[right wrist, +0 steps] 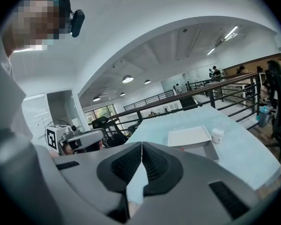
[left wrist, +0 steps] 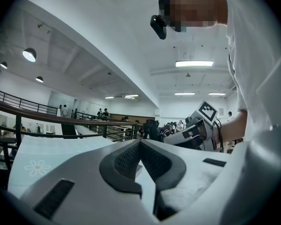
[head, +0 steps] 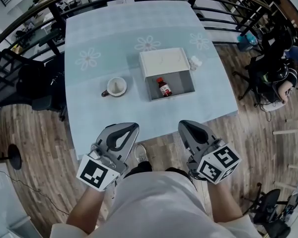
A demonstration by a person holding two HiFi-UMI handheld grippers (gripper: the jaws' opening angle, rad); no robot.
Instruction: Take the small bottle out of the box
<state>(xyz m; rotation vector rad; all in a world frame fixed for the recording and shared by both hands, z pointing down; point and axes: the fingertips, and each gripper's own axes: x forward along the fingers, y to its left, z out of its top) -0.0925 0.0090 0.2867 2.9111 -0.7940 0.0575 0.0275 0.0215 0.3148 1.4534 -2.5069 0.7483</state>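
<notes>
Both tools are parked at the bottom of the head view, tips at the near edge of the table [head: 89,108]. Left gripper [head: 131,129]: I see its jaws together in its own view, nothing between them. Right gripper [head: 185,126]: same, pads meet tip to tip, empty. They sit side by side, well apart from the box.

The box [head: 181,86] is mid-table, centre of the frame. It's grey, with the white lid [head: 164,62] open and lying behind it, toward the top of the frame. The small bottle [head: 164,87] is inside the box, left of the box's middle, red cap toward the top of the frame. Neither tool touches it.

A mug [head: 115,87] stands left of the box, apart from it. A small white pot [head: 194,62] sits just beside the lid's right edge. In the right gripper view the box and pot show right of centre, just above the closed jaws.
</notes>
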